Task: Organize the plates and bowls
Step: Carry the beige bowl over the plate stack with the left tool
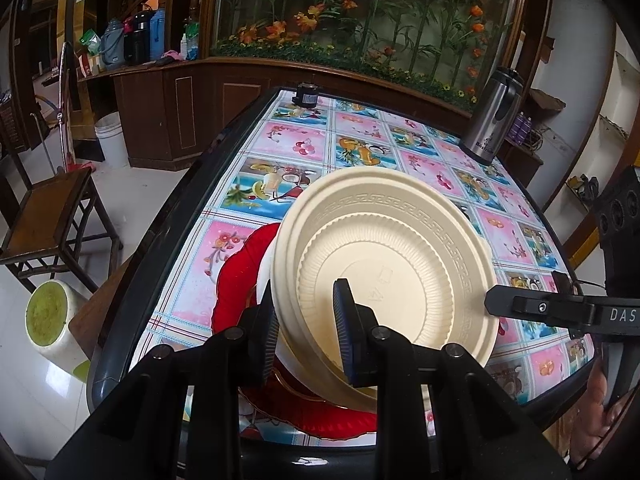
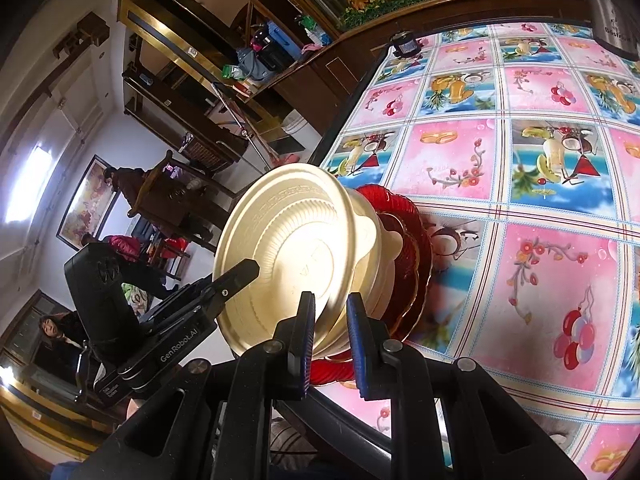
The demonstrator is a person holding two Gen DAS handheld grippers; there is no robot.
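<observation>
A nested stack of cream bowls (image 1: 384, 256) hangs tilted above the table, its open side towards both cameras. My left gripper (image 1: 308, 340) is shut on the stack's near rim, one pad inside the top bowl and one outside. On another part of the rim, my right gripper (image 2: 332, 340) is shut, its finger visible at the right of the left wrist view. Red scalloped plates (image 1: 236, 276) lie stacked on the patterned tablecloth (image 1: 288, 140) right under the bowls (image 2: 296, 256), partly hidden by them. The red plates (image 2: 412, 256) sit at the table's near left corner.
A steel flask (image 1: 492, 116) stands at the table's far right and a small black device (image 1: 306, 95) at its far edge. Off the left edge are a wooden chair (image 1: 48, 216) and a white bucket (image 1: 112, 140). People sit in the room's background (image 2: 124, 248).
</observation>
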